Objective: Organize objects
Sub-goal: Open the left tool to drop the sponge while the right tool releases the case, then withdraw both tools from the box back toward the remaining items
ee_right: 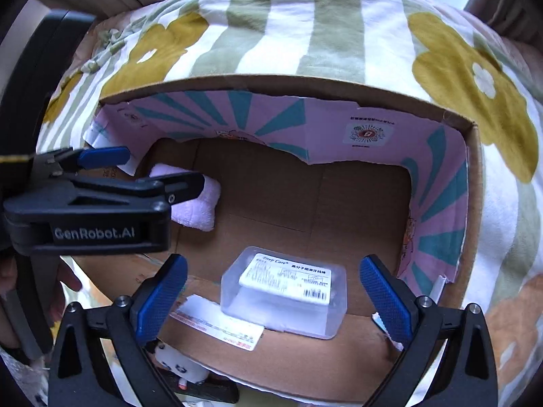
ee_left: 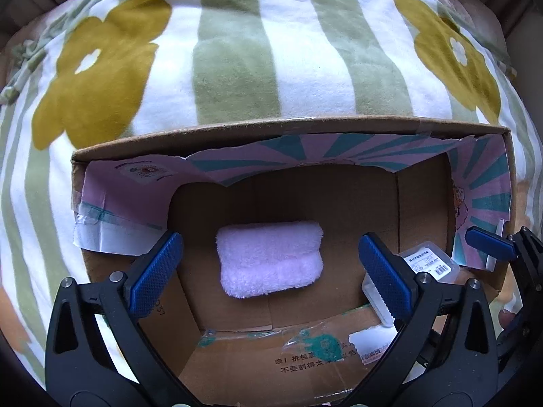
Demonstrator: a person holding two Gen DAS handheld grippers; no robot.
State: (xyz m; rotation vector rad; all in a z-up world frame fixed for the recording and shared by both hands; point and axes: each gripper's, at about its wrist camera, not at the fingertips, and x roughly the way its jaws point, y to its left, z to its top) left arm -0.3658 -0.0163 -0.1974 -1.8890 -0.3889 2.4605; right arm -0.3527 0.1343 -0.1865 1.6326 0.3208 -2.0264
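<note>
Cardboard box (ee_left: 305,125), open-topped, on your striped flowered blanket (ee_left: 237,51). Contents: one folded pink towel (ee_left: 269,259) mid-floor; one clear plastic case (ee_right: 283,291), labelled, by the box's near wall. Your left gripper (ee_left: 269,264): jaws apart, straddling the towel, gripping nothing. Your right gripper (ee_right: 273,298): jaws apart, straddling the case, gripping nothing.

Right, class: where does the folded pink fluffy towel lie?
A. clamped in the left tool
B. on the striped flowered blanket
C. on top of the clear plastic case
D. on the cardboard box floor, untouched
D: the folded pink fluffy towel rests on the cardboard box floor, between the left tool's open pads, neither touching it.
</note>
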